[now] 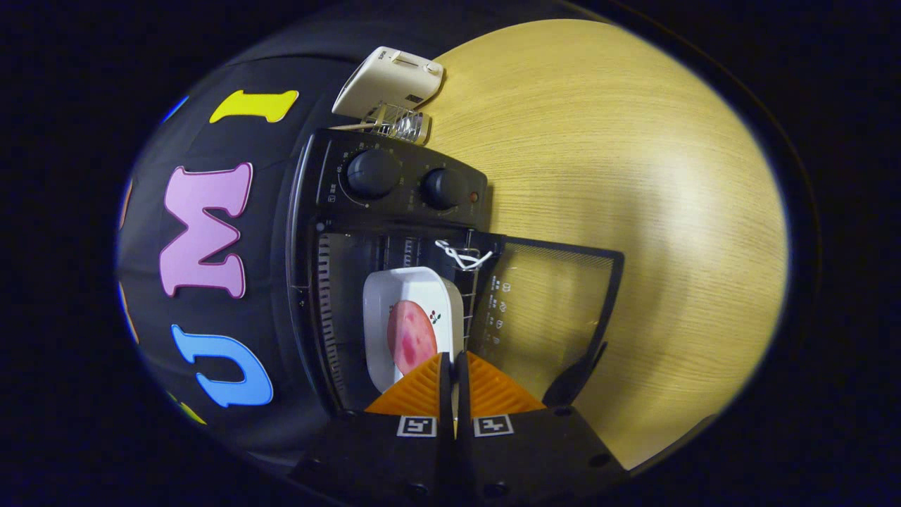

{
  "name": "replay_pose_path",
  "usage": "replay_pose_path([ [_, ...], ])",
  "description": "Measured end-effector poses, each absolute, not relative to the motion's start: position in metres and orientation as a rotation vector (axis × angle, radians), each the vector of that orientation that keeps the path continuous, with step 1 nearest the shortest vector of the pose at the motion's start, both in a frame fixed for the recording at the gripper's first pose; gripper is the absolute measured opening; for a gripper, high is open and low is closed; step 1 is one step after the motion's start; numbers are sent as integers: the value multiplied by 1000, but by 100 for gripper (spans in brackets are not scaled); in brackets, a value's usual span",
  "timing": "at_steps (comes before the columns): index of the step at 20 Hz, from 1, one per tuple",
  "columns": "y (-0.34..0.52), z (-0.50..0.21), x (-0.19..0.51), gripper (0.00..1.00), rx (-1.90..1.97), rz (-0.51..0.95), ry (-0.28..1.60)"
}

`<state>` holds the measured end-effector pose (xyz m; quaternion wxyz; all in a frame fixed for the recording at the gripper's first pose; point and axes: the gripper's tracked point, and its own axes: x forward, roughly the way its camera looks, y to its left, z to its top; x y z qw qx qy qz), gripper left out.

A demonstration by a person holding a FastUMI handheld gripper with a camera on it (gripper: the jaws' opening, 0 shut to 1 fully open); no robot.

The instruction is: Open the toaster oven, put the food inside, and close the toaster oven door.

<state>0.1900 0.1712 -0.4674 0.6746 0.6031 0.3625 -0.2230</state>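
The black toaster oven (394,184) stands with its glass door (549,310) swung fully open and lying flat on the table. A white dish (412,290) rests on the rack inside the cavity and holds a pink round slice of food (410,336). My gripper (454,359) sits at the cavity mouth, its two fingers pressed together on the dish's near rim, with a thin sliver of that rim between them. A white cord (461,255) is tied to the rack beside the dish.
The oven's two knobs (373,172) are on the panel beyond the cavity. A white toaster (388,79) and a small wire rack (405,123) stand behind the oven. The door handle (578,372) juts out just beside my fingers. The wooden table (633,176) spreads past the door.
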Motion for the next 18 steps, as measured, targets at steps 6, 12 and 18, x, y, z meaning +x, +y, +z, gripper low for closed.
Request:
replay_pose_path([
  [6,181,-483,219,5,1388,-562,801],
  [12,192,-488,222,6,1423,-580,803],
  [18,201,-483,219,23,1498,-535,848],
])
